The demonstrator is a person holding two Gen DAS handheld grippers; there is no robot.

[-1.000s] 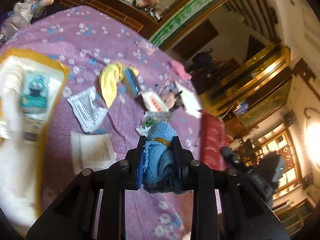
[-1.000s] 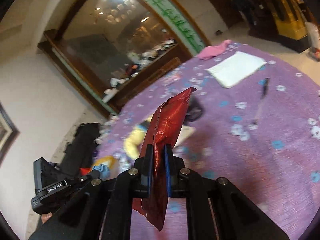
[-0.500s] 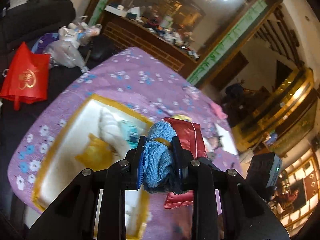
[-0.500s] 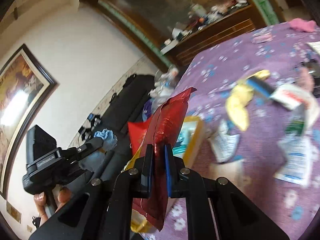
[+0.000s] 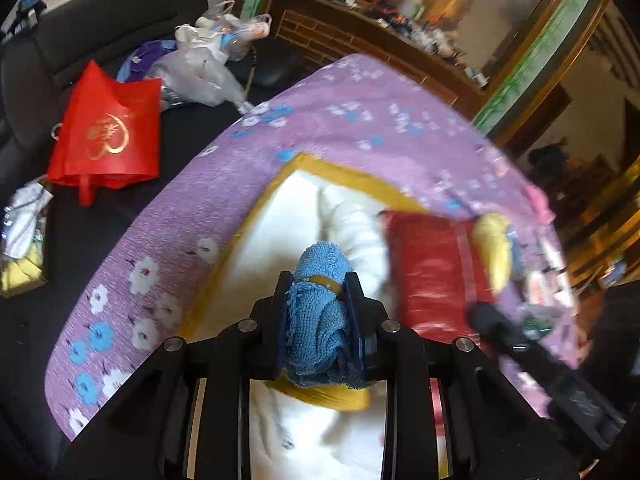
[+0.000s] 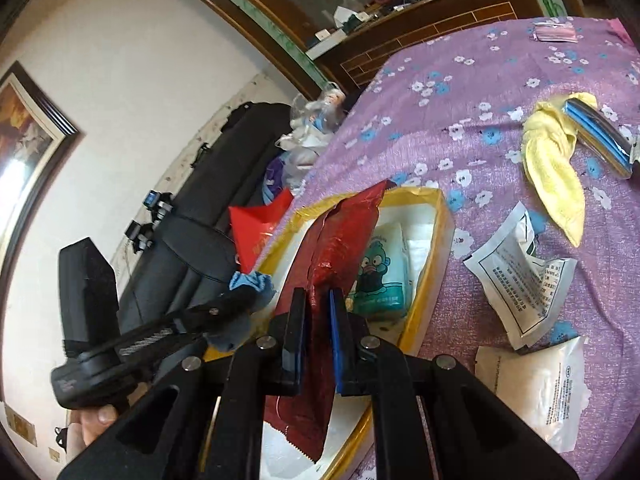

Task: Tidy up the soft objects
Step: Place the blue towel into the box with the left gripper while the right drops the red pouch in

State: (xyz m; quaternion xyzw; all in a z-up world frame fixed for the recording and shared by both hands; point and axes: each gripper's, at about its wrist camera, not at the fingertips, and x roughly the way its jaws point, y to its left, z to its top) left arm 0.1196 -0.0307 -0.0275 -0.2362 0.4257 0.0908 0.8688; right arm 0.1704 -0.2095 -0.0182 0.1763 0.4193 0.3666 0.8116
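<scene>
My left gripper [image 5: 318,284] is shut on a rolled blue towel [image 5: 320,312] with a yellow band. It hangs over the white inside of a gold-rimmed box [image 5: 336,170]. My right gripper [image 6: 317,300] is shut on a red foil pouch [image 6: 340,240], which stands upright over the same box [image 6: 438,240]. The pouch [image 5: 432,264] also shows to the right in the left wrist view. A teal cartoon tissue pack [image 6: 380,276] lies in the box. In the right wrist view the blue towel [image 6: 252,284] shows at the left, beside the pouch.
A yellow cloth [image 6: 552,160] and a blue-silver case [image 6: 596,140] lie on the purple flowered tablecloth [image 6: 460,92]. Two white sachets [image 6: 520,272] sit right of the box. Past the table's edge are a red bag [image 5: 108,136], plastic bags [image 5: 208,60] and a black sofa.
Both grippers have swung from the cluttered middle of the table to the gold-rimmed box near its edge. Each keeps its hold, and both now tilt down over the box.
</scene>
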